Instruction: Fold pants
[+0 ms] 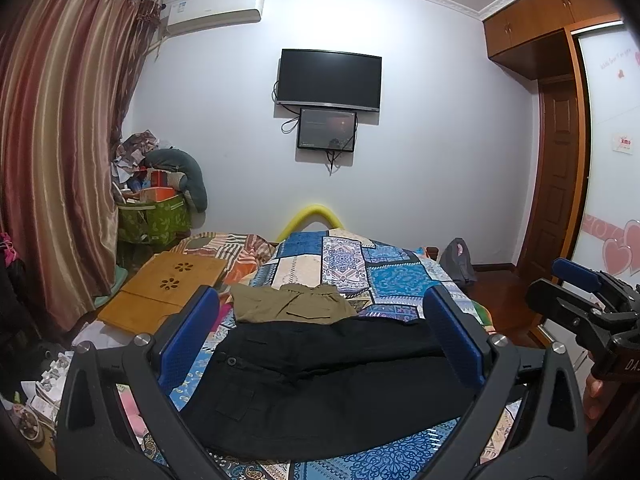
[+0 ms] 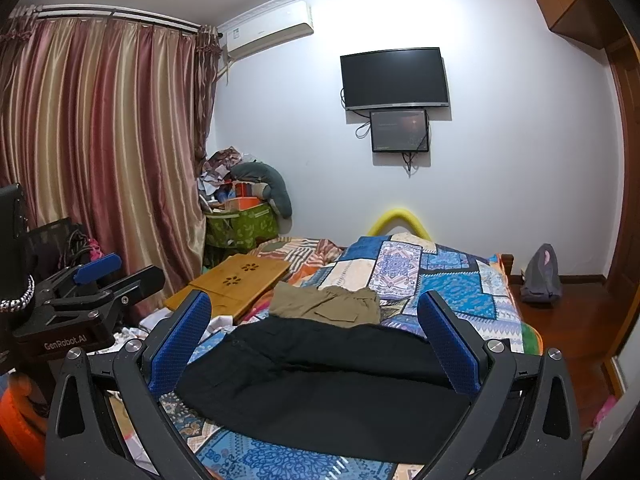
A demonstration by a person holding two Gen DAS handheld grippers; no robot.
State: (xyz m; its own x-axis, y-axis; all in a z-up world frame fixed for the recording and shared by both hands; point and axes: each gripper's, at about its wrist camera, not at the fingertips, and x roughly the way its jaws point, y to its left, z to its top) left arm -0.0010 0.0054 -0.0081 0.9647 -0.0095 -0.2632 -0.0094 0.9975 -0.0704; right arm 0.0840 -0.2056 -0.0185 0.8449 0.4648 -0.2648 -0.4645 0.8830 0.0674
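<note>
Black pants lie folded across the near part of the bed, also in the right wrist view. Folded khaki pants lie just behind them, also seen from the right wrist. My left gripper is open and empty, held above the black pants. My right gripper is open and empty, also above them. The right gripper shows at the right edge of the left wrist view; the left gripper shows at the left of the right wrist view.
The bed has a blue patchwork cover. A wooden lap table lies on its left side. A green basket of clutter stands by the curtain. A grey bag sits on the floor at the right.
</note>
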